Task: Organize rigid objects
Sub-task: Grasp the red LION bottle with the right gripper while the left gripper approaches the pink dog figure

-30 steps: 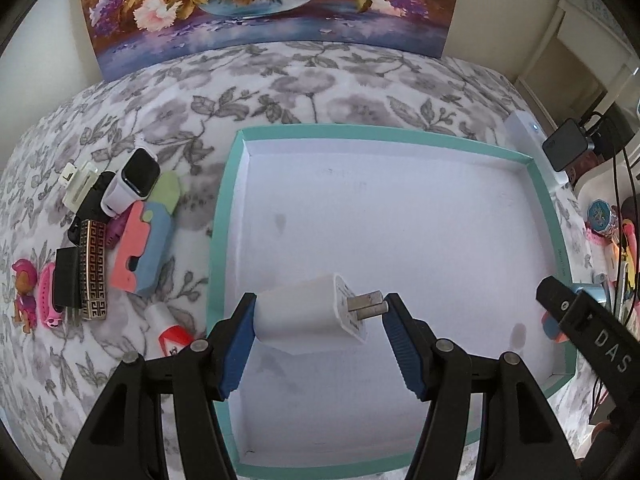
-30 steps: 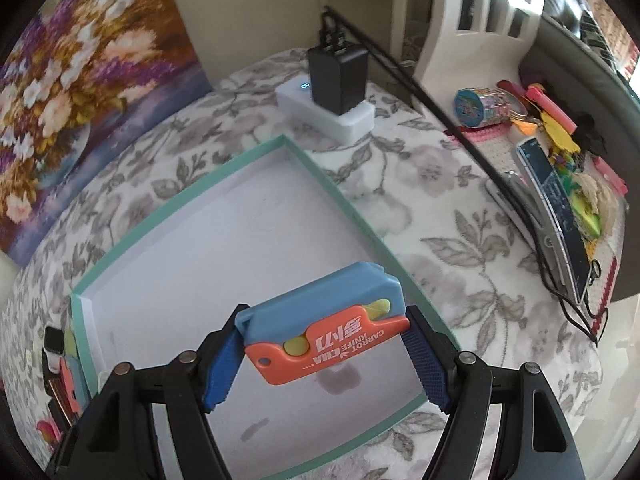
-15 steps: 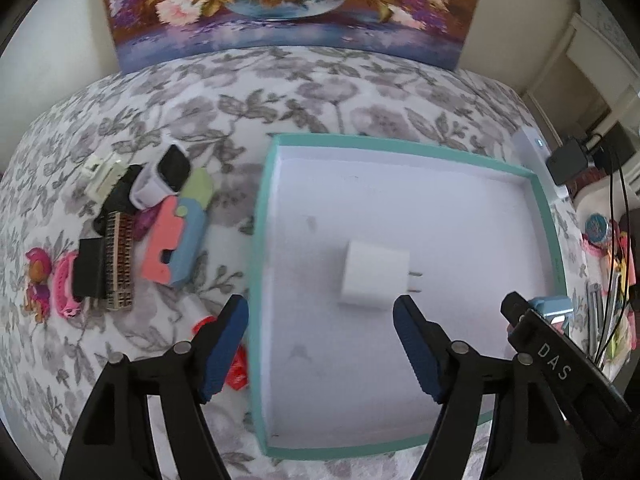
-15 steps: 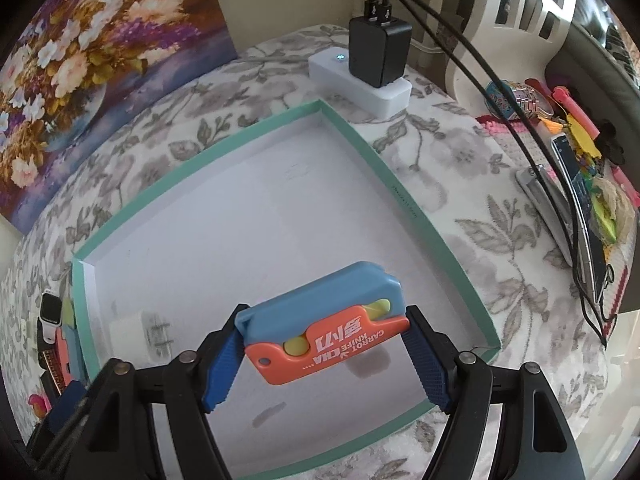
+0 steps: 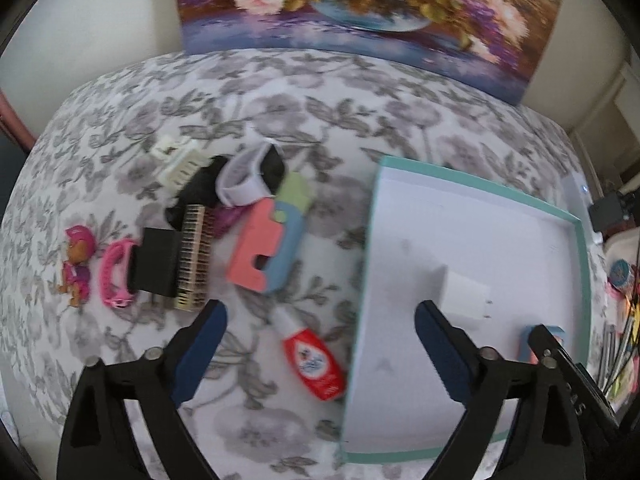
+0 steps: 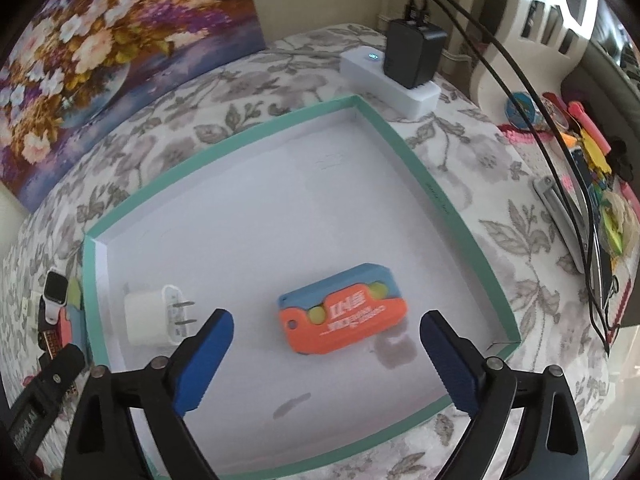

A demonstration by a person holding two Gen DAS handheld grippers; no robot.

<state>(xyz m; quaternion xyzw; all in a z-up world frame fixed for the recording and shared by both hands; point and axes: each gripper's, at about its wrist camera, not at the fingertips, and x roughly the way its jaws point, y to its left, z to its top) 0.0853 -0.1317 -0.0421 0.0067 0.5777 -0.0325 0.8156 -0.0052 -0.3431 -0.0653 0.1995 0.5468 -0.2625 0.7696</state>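
A shallow teal-rimmed box (image 5: 584, 248) (image 6: 424, 184) lies on the floral cloth. Inside it lie a white plug charger (image 5: 466, 294) (image 6: 150, 316) and an orange and blue carrot knife toy (image 6: 344, 314). My right gripper (image 6: 326, 354) is open and empty just above and in front of the toy. My left gripper (image 5: 320, 344) is open and empty over the cloth left of the box, above a red and white tube (image 5: 312, 360). Further left lies a pile: a pink and blue toy (image 5: 266, 252), a smartwatch (image 5: 248, 178), a gold and black comb (image 5: 192, 258).
A pink clip (image 5: 114, 272), a small doll figure (image 5: 76, 266) and a cream clip (image 5: 178, 160) lie at the left. A white power strip with a black adapter (image 6: 412, 56) stands behind the box. Stationery clutter (image 6: 592, 168) fills the right side. A flower painting (image 5: 360, 8) stands at the back.
My left gripper let go of the white charger in the box and swung left over the cloth. My right gripper opened and left the carrot knife toy on the box floor.
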